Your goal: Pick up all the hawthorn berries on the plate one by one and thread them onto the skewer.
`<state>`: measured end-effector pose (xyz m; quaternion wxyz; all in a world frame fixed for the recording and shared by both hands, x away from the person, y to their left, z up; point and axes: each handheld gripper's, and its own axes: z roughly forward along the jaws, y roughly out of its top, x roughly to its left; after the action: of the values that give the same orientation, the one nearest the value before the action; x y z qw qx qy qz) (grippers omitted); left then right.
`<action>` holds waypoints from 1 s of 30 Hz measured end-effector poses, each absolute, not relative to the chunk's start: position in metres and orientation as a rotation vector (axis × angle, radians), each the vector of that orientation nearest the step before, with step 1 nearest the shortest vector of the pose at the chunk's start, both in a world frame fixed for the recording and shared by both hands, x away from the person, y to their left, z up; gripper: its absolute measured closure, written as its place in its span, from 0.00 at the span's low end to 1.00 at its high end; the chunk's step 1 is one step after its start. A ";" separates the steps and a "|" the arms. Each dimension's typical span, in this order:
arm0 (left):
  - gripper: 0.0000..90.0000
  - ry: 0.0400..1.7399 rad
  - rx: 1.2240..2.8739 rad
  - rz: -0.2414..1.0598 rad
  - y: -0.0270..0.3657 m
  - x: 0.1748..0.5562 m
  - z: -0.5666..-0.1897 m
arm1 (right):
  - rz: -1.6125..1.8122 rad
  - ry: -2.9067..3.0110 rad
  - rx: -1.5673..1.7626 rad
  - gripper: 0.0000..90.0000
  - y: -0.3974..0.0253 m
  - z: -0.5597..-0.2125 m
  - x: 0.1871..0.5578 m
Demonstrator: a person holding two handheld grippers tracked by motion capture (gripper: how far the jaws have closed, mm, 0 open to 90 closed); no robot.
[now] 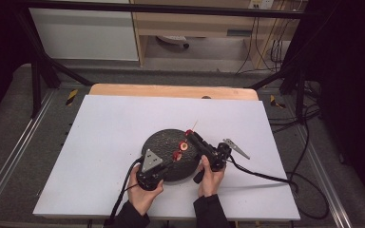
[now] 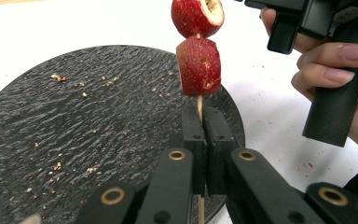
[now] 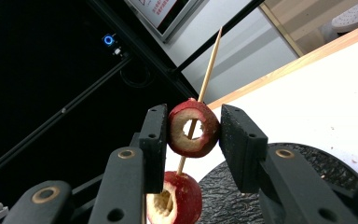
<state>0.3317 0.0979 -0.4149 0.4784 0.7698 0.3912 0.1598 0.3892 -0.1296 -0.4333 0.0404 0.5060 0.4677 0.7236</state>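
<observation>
A thin wooden skewer [image 2: 199, 103] carries red hollowed fruit pieces over a round black plate [image 1: 161, 140]. My left gripper [image 2: 204, 116] is shut on the skewer's lower part, just below the nearest fruit piece [image 2: 198, 66]. From the right, my right gripper [image 3: 193, 135] is shut on the top fruit ring [image 3: 193, 128], one jaw on each side of it. Above that ring, the bare skewer tip [image 3: 210, 60] pokes out. Another fruit piece [image 3: 173, 198] sits under the ring. In the high view, my left gripper [image 1: 170, 162] and right gripper [image 1: 191, 136] meet over the plate's right side.
The plate rests on a white sheet [image 1: 109, 137] that covers the table. Red crumbs [image 2: 58, 77] lie scattered on the plate. A small metal tool [image 1: 236, 148] lies on the sheet just right of the right gripper. A black cable [image 1: 266, 176] trails off to the right.
</observation>
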 end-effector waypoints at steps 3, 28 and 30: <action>0.98 0.951 1.882 0.384 0.099 0.333 -0.415 | 2.215 1.446 1.545 0.70 -0.130 -0.433 0.389; 0.98 0.966 1.917 0.347 0.136 0.335 -0.424 | 1.873 1.876 1.386 0.15 -0.152 -0.419 0.397; 0.98 0.966 1.923 0.345 0.140 0.336 -0.424 | 1.831 1.934 1.348 0.13 -0.154 -0.419 0.398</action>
<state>0.3360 0.1399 -0.4237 0.4627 0.7823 0.3928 0.1404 0.3984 -0.1541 -0.4192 0.0784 0.4501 0.6459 0.6116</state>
